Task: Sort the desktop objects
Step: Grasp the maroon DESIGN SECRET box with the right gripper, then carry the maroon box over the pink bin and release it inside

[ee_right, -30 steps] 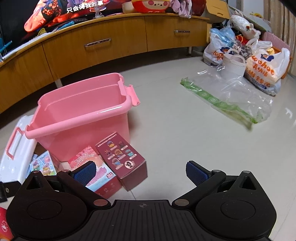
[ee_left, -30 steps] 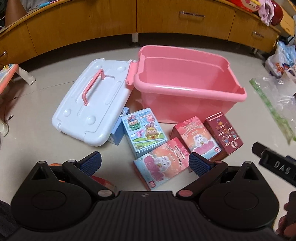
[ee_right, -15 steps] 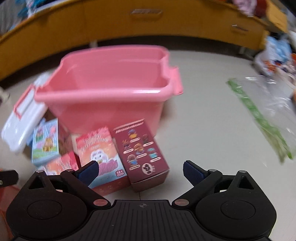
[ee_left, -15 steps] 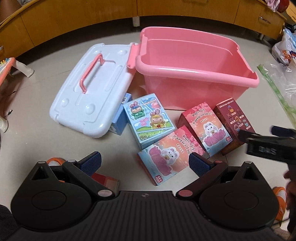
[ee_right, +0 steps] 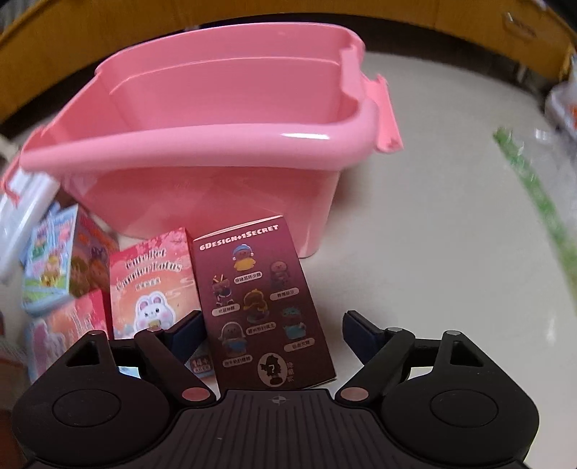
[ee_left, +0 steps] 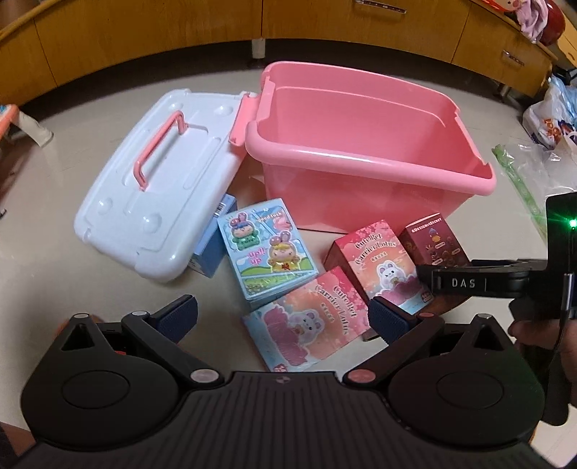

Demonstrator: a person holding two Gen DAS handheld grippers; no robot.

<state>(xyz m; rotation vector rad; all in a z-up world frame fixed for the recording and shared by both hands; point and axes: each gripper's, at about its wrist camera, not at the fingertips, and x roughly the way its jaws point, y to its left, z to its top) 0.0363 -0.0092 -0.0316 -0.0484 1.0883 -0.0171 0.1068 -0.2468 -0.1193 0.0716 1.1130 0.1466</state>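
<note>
An empty pink bin (ee_left: 360, 144) (ee_right: 216, 144) stands on the floor with its white lid (ee_left: 155, 187) lying to the left. Several toy boxes lie in front of it: a maroon box (ee_right: 263, 303) (ee_left: 432, 241), a pink rabbit box (ee_right: 151, 285) (ee_left: 382, 267), a second pink box (ee_left: 310, 317) and a blue box (ee_left: 267, 252). My right gripper (ee_right: 274, 330) is open, its fingers on either side of the maroon box, not closed on it. My left gripper (ee_left: 283, 315) is open and empty, above the second pink box.
A wooden cabinet (ee_left: 180, 32) runs along the back. A clear plastic bag with a green strip (ee_left: 523, 180) (ee_right: 541, 202) lies on the floor to the right, with shopping bags (ee_left: 551, 119) beyond. A smaller blue box (ee_left: 212, 249) is tucked under the lid.
My right gripper has swung left and down to the maroon box, which now lies between its open fingers. My left gripper has shifted a little closer over the boxes.
</note>
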